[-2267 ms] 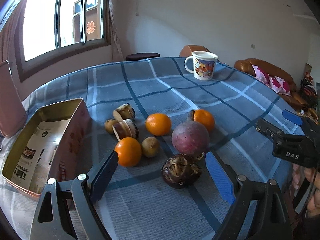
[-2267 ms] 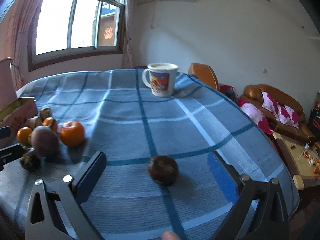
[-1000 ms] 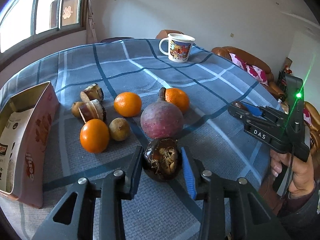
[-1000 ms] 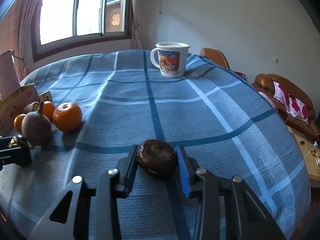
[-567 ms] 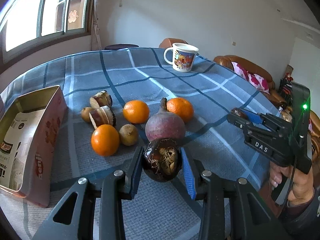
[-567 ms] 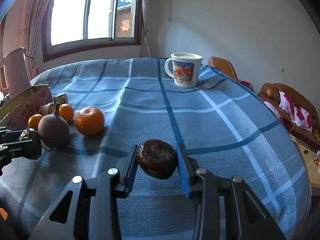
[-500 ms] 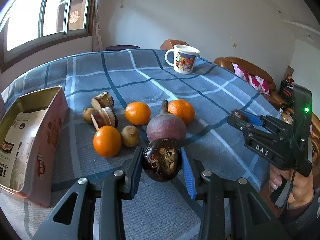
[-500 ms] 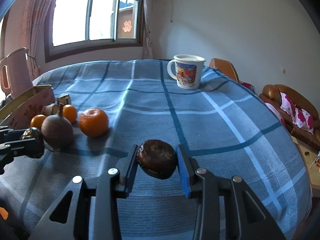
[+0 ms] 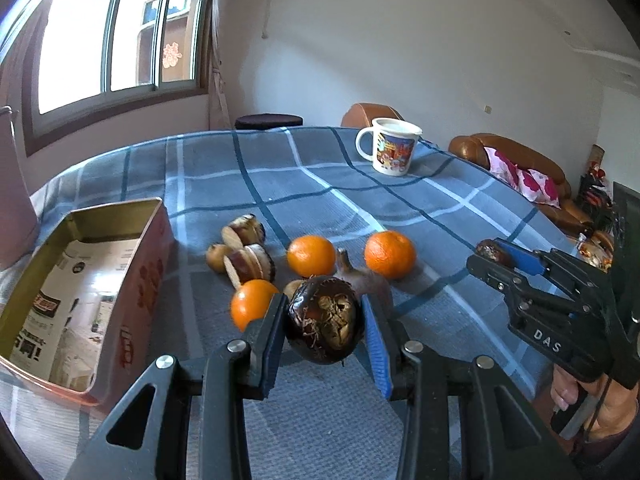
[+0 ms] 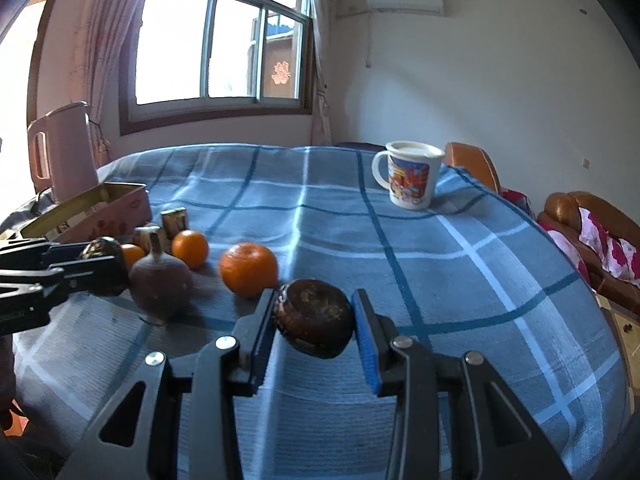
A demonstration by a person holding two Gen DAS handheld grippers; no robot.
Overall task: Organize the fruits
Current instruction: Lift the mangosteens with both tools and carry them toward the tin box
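Observation:
My left gripper [image 9: 325, 322] is shut on a dark brown water chestnut [image 9: 325, 320] and holds it above the checked cloth. My right gripper [image 10: 314, 314] is shut on a second dark brown water chestnut [image 10: 314, 316], also lifted. It shows at the right of the left wrist view [image 9: 490, 252]. On the cloth lie three oranges [image 9: 311, 255], a purple beet [image 10: 159, 282], cut brown pieces [image 9: 250, 262] and a small brown fruit [image 9: 214, 257]. An open tin box [image 9: 84, 280] stands left of them.
A printed white mug [image 10: 412, 178] stands at the far side of the table. A pink jug [image 10: 66, 146] stands behind the tin box. A brown sofa [image 9: 520, 168] lies beyond the table's right edge.
Both grippers, each holding its water chestnut, have risen a little higher above the cloth. The right gripper has drifted left toward the fruit group.

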